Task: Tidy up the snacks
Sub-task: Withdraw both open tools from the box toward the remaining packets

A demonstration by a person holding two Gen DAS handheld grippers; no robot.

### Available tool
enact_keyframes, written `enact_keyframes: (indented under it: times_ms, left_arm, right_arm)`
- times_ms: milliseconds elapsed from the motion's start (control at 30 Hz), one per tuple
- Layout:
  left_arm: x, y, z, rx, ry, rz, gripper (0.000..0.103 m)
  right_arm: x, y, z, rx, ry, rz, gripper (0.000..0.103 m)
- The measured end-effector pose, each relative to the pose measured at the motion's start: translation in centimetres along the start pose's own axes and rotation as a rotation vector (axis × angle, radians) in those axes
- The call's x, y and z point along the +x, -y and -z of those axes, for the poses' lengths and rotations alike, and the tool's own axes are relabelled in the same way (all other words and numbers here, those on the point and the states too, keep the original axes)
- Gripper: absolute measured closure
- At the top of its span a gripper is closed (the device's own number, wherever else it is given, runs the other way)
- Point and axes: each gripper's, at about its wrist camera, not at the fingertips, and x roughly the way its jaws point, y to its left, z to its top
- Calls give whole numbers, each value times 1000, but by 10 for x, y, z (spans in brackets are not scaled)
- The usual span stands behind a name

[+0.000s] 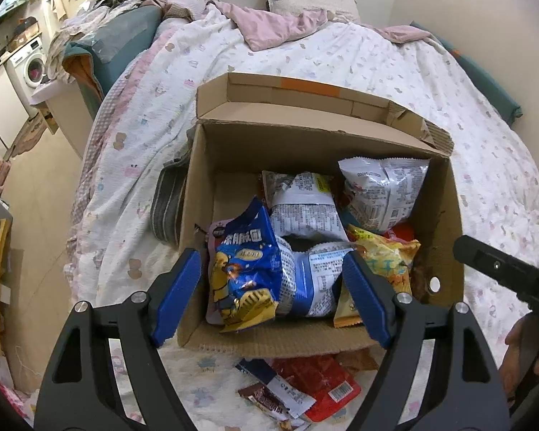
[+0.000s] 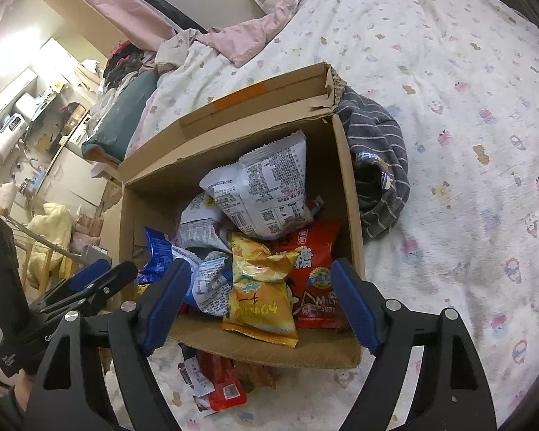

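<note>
An open cardboard box (image 1: pixel 305 136) stands on the bed and holds several snack bags. In the left wrist view, my left gripper (image 1: pixel 273 287) hangs open over the box's near edge. A blue bag (image 1: pixel 240 273) lies between its blue pads, which do not press on it. Behind the blue bag lie white bags (image 1: pixel 381 190) and a yellow bag (image 1: pixel 388 255). In the right wrist view, my right gripper (image 2: pixel 260 301) is open over the same box (image 2: pixel 154 197). It straddles a yellow bag (image 2: pixel 258 294) beside a red bag (image 2: pixel 312 262) without touching either.
Loose red and brown packets (image 1: pixel 316 388) lie on the quilt just in front of the box. A grey striped cloth (image 2: pixel 377 165) is bunched against the box's side. A pink blanket (image 1: pixel 276 25) and pillow lie at the bed's head. The floor and a washing machine (image 1: pixel 32 64) are at the left.
</note>
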Motion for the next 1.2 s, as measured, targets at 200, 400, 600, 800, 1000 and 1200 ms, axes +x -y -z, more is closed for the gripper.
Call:
enact_keyframes:
  times_ms: [200, 400, 600, 800, 1000, 1200]
  left_arm:
    - [-13, -6, 12, 5, 12, -23, 25]
    - [-26, -17, 27, -13, 15, -27, 25]
    - [-32, -24, 44, -36, -4, -26, 25]
    - [-34, -35, 64, -68, -41, -32, 25]
    - [-33, -44, 83, -92, -78, -33, 25]
    - [-18, -57, 101, -165, -153, -30, 25]
  right_arm:
    - [-12, -1, 10, 18, 9, -17, 20]
    - [-24, -6, 26, 9, 13, -15, 20]
    - [-31, -10, 41, 6, 11, -12, 20]
    - [-32, -13, 61, 19, -14, -13, 20]
    - [-27, -18, 85, 7, -55, -5, 20]
    - [-17, -12, 102, 12, -103, 33, 20]
